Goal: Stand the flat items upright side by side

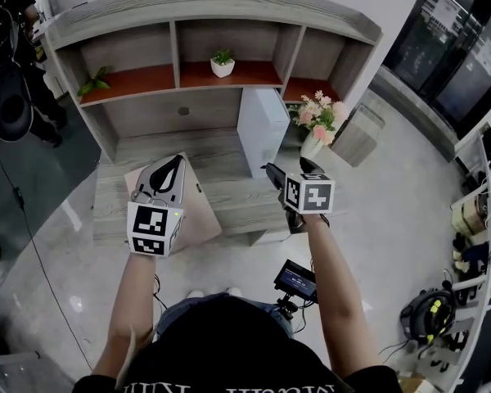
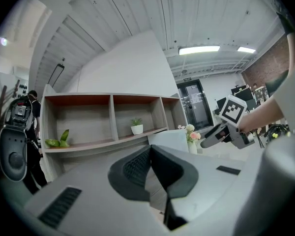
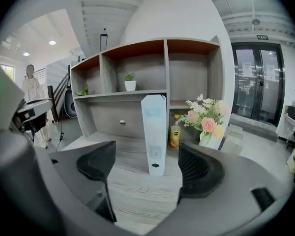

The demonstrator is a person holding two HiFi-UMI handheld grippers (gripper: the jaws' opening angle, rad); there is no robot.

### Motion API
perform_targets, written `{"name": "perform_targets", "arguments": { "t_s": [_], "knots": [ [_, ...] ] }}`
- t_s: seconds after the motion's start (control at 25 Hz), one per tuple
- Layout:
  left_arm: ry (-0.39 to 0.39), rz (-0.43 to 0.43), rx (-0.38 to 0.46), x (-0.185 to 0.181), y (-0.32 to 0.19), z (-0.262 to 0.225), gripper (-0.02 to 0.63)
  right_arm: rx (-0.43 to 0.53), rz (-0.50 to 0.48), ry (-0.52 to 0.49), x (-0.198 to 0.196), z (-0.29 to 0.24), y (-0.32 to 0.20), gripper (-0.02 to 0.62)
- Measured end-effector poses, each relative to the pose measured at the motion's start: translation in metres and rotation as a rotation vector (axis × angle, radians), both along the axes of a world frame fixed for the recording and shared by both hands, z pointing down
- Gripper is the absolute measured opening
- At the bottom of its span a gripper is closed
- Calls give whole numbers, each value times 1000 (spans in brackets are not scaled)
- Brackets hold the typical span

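Left gripper (image 1: 173,167): jaws closed tip to tip with nothing between them, over the near left of the desk and pointing far. Its own view (image 2: 151,149) is angled up at the ceiling.
Right gripper (image 1: 286,172): jaws apart and empty, over the near right of the desk. Its own view (image 3: 146,161) frames the binder between the jaws, well apart from them.
Tall white binder with pale blue spine (image 1: 262,125) (image 3: 154,132): upright on the grey wood desk top (image 1: 229,191) – far side, right of centre.
Tan flat board (image 1: 198,211): near left of the desk, under the left gripper. Flat or tilted – cannot tell.
Pink-and-cream flowers in a white vase (image 1: 317,121): just right of the binder.
Small green plant in a white pot (image 1: 222,62): middle shelf compartment, far.
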State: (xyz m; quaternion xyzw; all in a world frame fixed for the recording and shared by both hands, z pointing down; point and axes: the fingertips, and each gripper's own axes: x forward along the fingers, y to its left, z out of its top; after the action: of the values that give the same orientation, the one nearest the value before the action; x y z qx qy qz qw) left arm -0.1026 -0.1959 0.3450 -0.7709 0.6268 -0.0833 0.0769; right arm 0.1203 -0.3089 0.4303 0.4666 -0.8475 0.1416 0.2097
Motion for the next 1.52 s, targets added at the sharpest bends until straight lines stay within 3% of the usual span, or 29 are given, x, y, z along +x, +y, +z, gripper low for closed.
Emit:
{"name": "perform_targets", "arguments": {
  "t_s": [0.24, 0.36, 0.68, 1.08, 1.52],
  "knots": [
    [5, -2, 22, -5, 3, -9, 11, 112, -40, -5, -7, -38, 21, 393],
    [5, -6, 35, -10, 4, -14, 11, 192, -9, 7, -4, -58, 27, 230],
    [16, -15, 76, -21, 5, -29, 11, 339, 42, 20, 5, -93, 43, 43],
    [21, -44, 124, -39, 9, -43, 11, 482, 12, -4, 6, -126, 69, 14],
    [18, -111, 144, -67, 28, -33, 11, 469, -40, -17, -23, -102, 81, 14]
  ]
}}
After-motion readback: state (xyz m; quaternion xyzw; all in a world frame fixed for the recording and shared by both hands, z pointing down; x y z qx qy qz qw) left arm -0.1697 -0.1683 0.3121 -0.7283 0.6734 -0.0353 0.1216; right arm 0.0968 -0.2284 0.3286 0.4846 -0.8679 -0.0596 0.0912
